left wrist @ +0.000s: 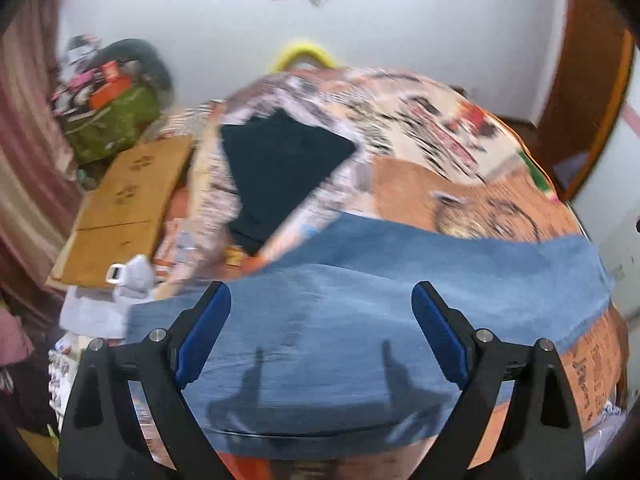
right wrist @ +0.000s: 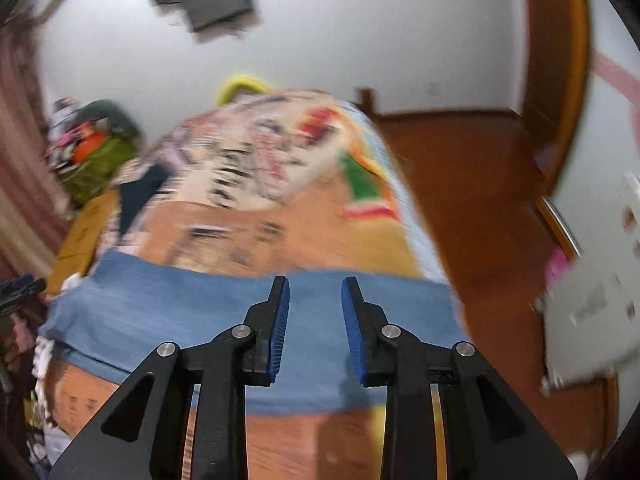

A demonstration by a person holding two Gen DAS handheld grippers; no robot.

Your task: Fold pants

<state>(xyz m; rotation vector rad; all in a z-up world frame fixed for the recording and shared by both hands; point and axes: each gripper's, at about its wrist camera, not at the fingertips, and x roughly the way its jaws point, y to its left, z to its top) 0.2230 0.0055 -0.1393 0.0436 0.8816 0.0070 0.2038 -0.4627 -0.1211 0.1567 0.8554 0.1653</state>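
Blue denim pants (left wrist: 360,320) lie spread flat across the near part of a bed with a patterned orange cover (left wrist: 460,200). My left gripper (left wrist: 320,292) is wide open above the pants and holds nothing. In the right wrist view the pants (right wrist: 180,312) form a blue band across the bed. My right gripper (right wrist: 314,280) is open with a narrower gap, above the pants near their right end, and holds nothing. Both views are blurred by motion.
A folded dark garment (left wrist: 280,168) lies further back on the bed. A cardboard box (left wrist: 124,208) and a green bag (left wrist: 116,124) stand to the left. A wooden floor (right wrist: 480,200) and a door frame (right wrist: 560,60) are at the right.
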